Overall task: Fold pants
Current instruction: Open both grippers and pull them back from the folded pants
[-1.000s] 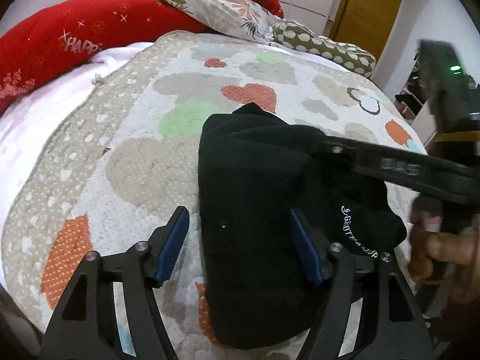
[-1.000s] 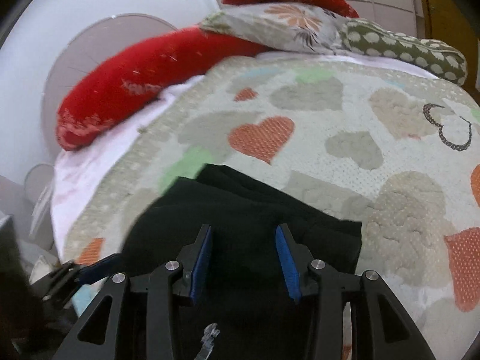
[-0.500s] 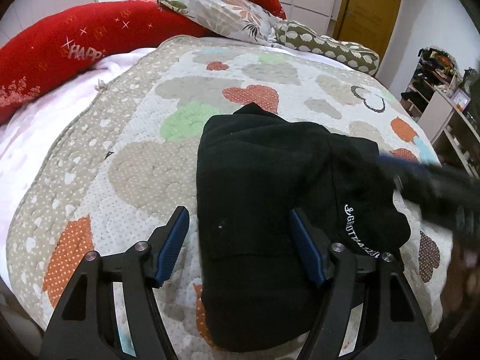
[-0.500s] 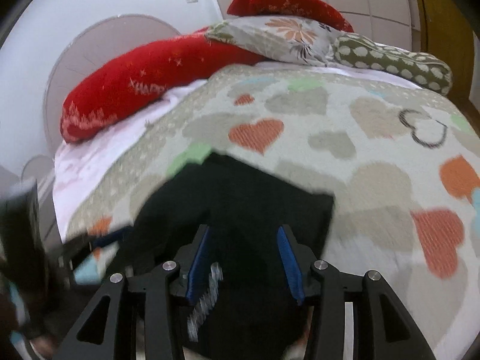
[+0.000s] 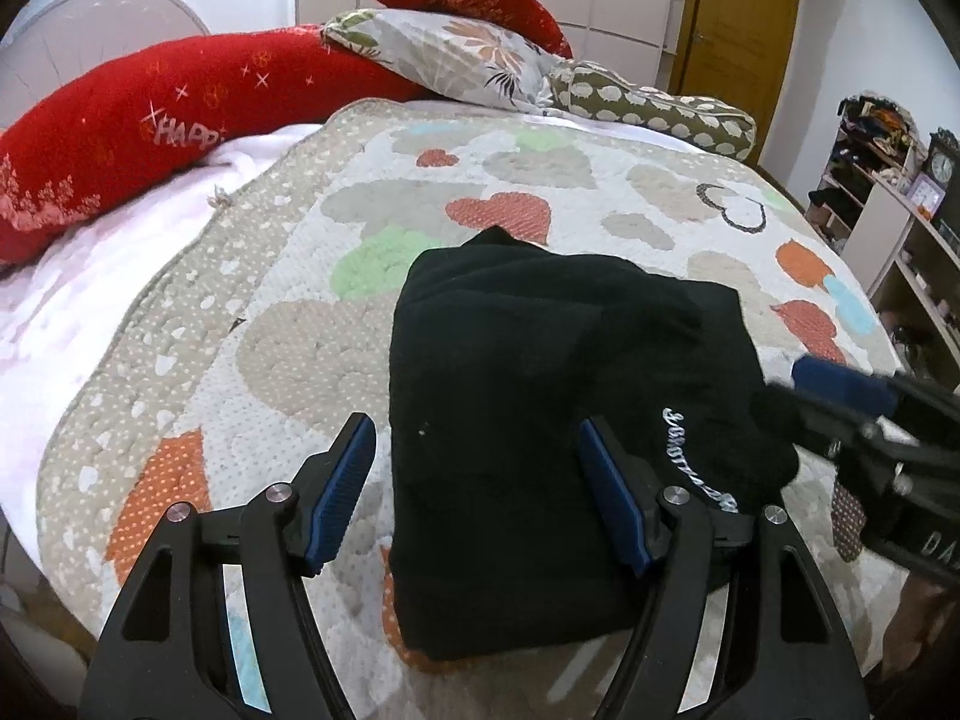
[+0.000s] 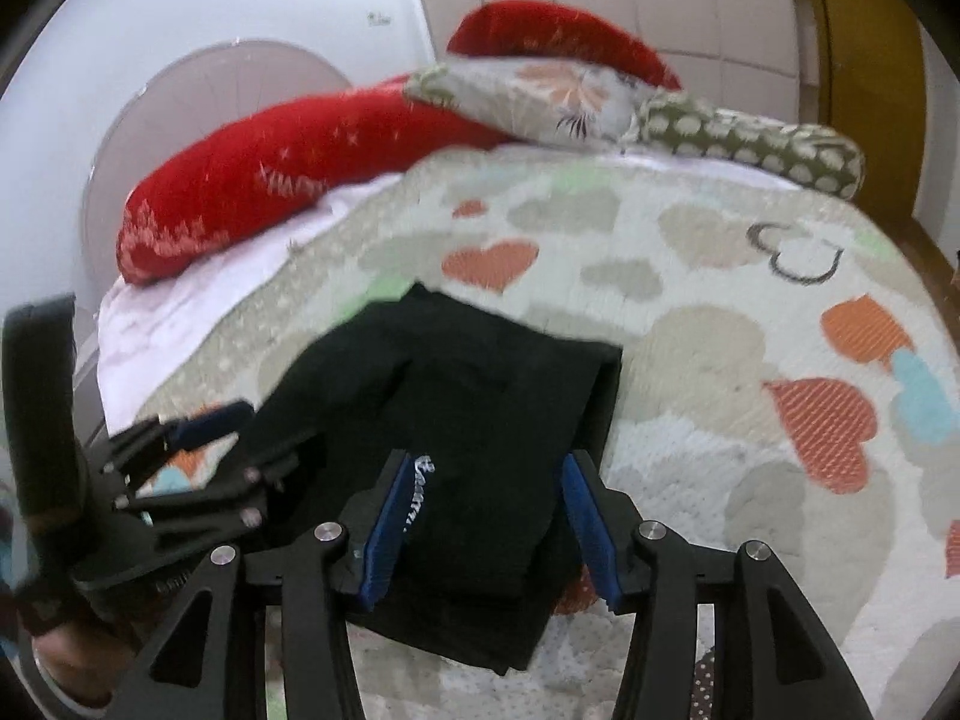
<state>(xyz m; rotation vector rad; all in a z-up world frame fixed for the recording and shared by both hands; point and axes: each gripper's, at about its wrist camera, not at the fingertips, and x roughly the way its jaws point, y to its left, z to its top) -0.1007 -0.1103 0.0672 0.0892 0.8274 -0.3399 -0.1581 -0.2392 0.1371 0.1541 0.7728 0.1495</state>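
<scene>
The black pants [image 5: 540,330] lie folded into a thick rectangle on the heart-patterned quilt [image 5: 288,324], with white lettering near their right edge. My left gripper [image 5: 474,438] hovers open over the near left part of the bundle, its blue pads apart from the cloth. In the right wrist view the pants [image 6: 480,372] lie below my right gripper [image 6: 489,468], whose jaws are opening with no fabric pinched between the pads. That right gripper [image 5: 840,396] shows blurred at the pants' right edge. The left gripper [image 6: 204,420] is at the bundle's left side.
Red bolsters [image 5: 150,120], a floral pillow [image 5: 456,54] and a spotted bolster [image 5: 654,108] line the head of the bed. A pink sheet [image 5: 90,276] borders the quilt on the left. Shelves [image 5: 900,228] and a wooden door [image 5: 738,18] stand to the right.
The right gripper has drawn back off the top of the pants toward their right edge, and its jaws have widened. The left gripper has shifted only slightly and stays open.
</scene>
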